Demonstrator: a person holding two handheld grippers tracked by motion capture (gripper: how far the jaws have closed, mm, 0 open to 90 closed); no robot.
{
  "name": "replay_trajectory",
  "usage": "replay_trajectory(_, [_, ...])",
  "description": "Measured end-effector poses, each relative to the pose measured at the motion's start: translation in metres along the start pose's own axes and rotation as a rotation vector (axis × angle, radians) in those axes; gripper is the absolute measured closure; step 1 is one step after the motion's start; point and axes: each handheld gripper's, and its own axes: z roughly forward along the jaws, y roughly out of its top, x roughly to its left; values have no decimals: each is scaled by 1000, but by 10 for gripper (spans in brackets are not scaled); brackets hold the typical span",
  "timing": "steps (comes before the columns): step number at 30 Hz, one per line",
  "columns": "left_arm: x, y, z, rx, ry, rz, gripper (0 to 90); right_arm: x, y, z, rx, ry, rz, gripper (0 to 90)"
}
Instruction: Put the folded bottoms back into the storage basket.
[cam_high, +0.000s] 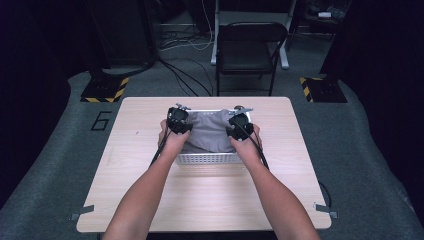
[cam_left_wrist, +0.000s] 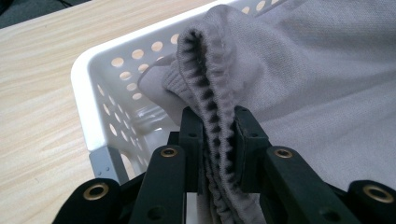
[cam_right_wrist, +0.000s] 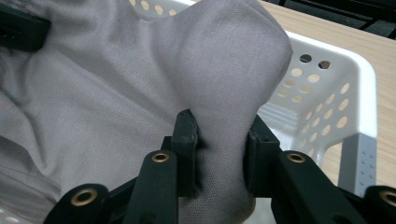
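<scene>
While gripped at two corners at once, hangs spread across the white basket (cam_high: 207, 159) — grey garment (cam_high: 209, 131), sitting mid-tabletop (cam_high: 150, 200), mostly down inside the perforated walls. Left tool (cam_high: 178, 121) pressed together on a ribbed, folded hem, pinching that elastic edge right at the basket's near corner; seen close in the left gripper view, grey garment (cam_left_wrist: 299, 84) bunched between black pads, left tool (cam_left_wrist: 218, 140) biting where the fabric is thickest, probably for a grip that won't slip. Right tool (cam_high: 240, 123) likewise clamped, pinching a rounded fold of plain cloth; in the right gripper view, right tool (cam_right_wrist: 219, 140) squeezing a hump of grey garment (cam_right_wrist: 140, 70) with the white basket (cam_right_wrist: 359, 93) rim just behind. Held wide apart, one pinch per side — looks like a way to keep the cloth stretched flat and under control over the basket rather than crumpled. Whether going in or coming out, hard to call from here. Both forearms in low and symmetrical, sharing the load evenly.
</scene>
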Motion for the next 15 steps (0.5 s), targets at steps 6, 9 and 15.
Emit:
replay_trajectory(6, [1, -2, 4, 12, 2, -6, 758, 3, 0, 4, 19, -1, 1, 694])
replay_trajectory(9, [0, -3, 7, 43, 10, -6, 731, 3, -1, 7, 14, 6, -15, 694])
replay_trajectory(15, [4, -7, 5, 49, 23, -9, 681, 9, -2, 11, 22, 0, -34, 695])
